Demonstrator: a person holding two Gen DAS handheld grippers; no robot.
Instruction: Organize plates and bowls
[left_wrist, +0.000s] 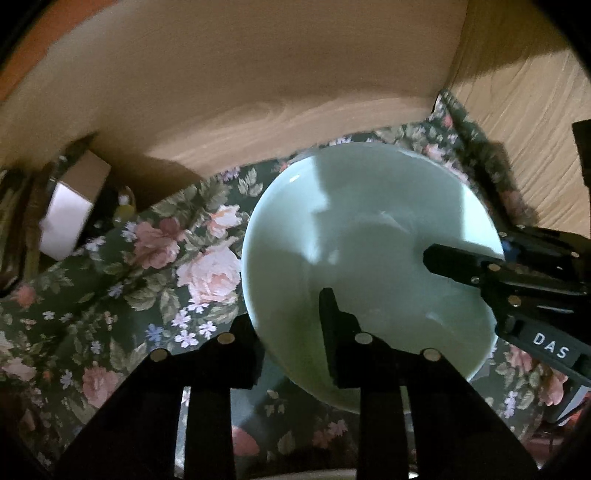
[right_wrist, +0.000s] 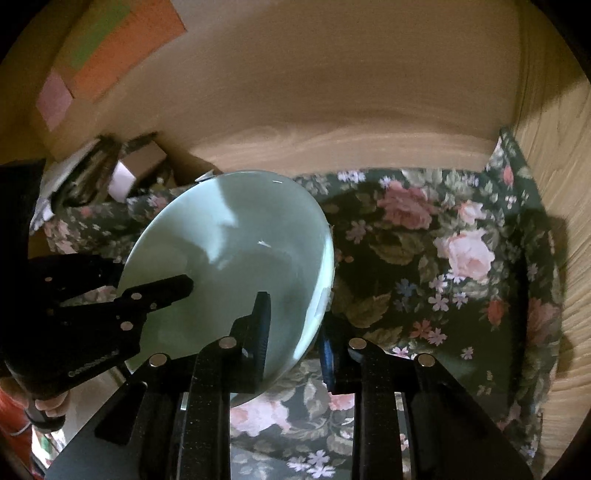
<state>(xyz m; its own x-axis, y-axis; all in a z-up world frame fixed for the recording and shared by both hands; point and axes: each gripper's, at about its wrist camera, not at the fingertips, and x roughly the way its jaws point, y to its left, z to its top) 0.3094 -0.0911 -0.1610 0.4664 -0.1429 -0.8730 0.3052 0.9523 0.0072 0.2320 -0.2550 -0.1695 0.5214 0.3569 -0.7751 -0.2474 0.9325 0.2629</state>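
Gripping pale green bowl (left_wrist: 369, 258) rim, left gripper (left_wrist: 291, 332) and right gripper (right_wrist: 295, 332) fingers clamped, bowl empty, above floral cloth (right_wrist: 443, 258)

A dark green cloth printed with pink roses and small pale flowers (right_wrist: 436, 258) covers the floor of a light wooden alcove, its far right corner riding up against the side panel (right_wrist: 554, 192). The back panel (left_wrist: 236, 74) is plain pale wood, lit warm and dim, with hard shadows falling across it and the cloth. In the far left corner sit a small brown-and-white box (left_wrist: 72, 206) and some blurred clutter; orange, green and pink patches (right_wrist: 107, 48) show beyond the upper left edge.
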